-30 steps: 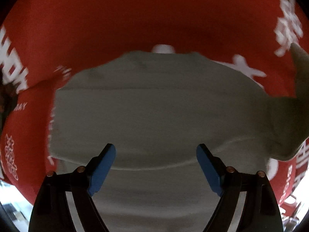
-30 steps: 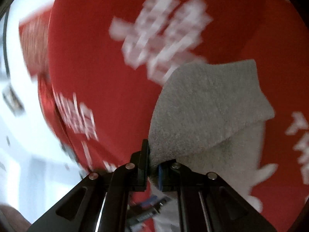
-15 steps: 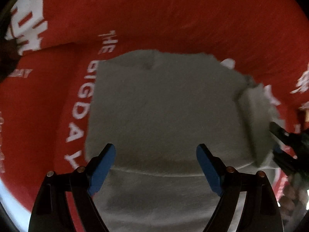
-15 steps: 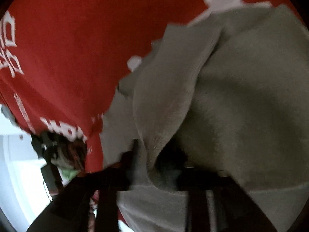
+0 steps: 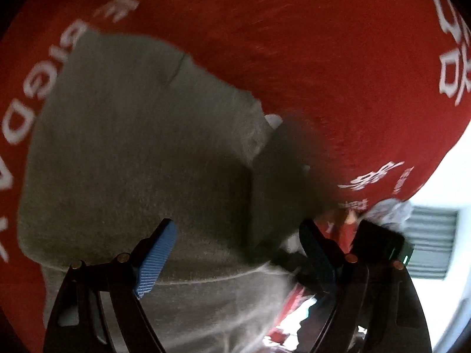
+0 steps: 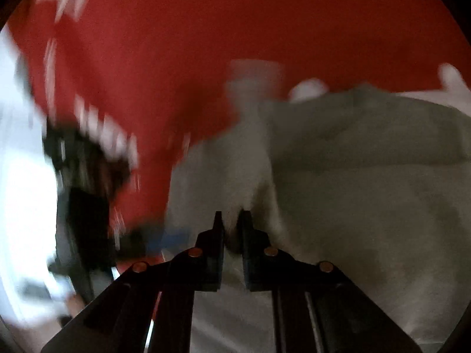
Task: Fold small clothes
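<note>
- Lying across the red cloth (image 5: 338,58) that covers the surface, the grey garment (image 5: 132,147) fills the near left of the left wrist view, one flap doubled over at its right edge.
- White lettering is printed on the red cloth, at left and far right.
- Left tongs (image 5: 240,253) hang spread wide over the garment's near hem, blue pads (image 5: 156,259) bare, gripping nothing.
- Right tongs (image 6: 229,223) are pinched nearly together on a fold of the grey garment (image 6: 368,191); the view is blurred.
- Beyond the cloth's right edge, a bright white room shows, with a slatted grey panel (image 5: 432,244).
</note>
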